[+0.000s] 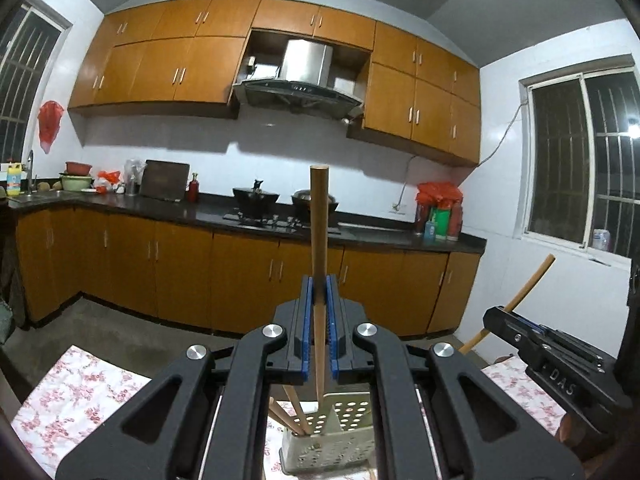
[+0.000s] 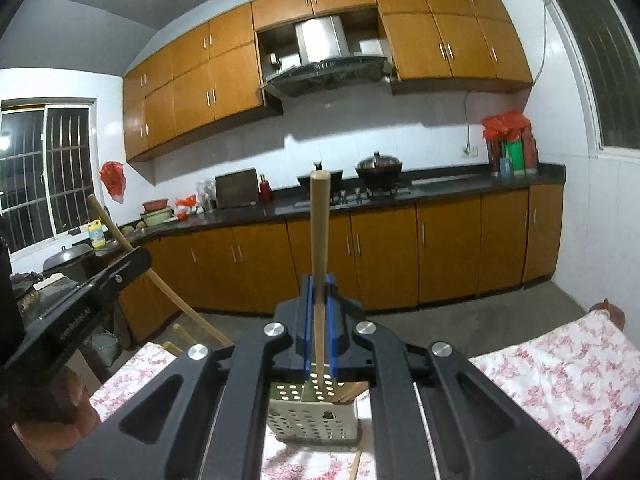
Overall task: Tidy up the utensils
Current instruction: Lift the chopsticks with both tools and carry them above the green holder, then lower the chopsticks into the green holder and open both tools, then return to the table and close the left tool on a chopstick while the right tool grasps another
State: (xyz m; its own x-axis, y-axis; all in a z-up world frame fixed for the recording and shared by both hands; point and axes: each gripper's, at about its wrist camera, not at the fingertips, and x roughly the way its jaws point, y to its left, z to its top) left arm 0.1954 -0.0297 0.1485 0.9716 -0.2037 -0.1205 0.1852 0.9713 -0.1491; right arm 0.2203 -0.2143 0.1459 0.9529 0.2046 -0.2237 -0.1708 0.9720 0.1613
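A wooden stick (image 1: 319,240) stands upright, clamped in the left gripper (image 1: 319,292), its lower end in the perforated holder (image 1: 344,424) just below, beside other sticks (image 1: 296,412). The right gripper (image 2: 319,292) likewise clamps a second stick (image 2: 320,232) above that holder (image 2: 312,416), which rests on the floral-clothed worktop (image 2: 560,368)

**Floral-clothed table with a utensil holder**

We see 1 table (image 2: 560,364) covered by a white cloth printed with pink flowers. Standing directly on it, about mid-table toward the near edge, is 1 perforated pale utensil holder (image 2: 316,420), upright, with several wooden sticks (image 1: 298,414) leaning inside. Beside the holder's base, toward the near edge, 1 loose wooden stick (image 2: 355,465) lies on the cloth. The far edge faces a grey floor.
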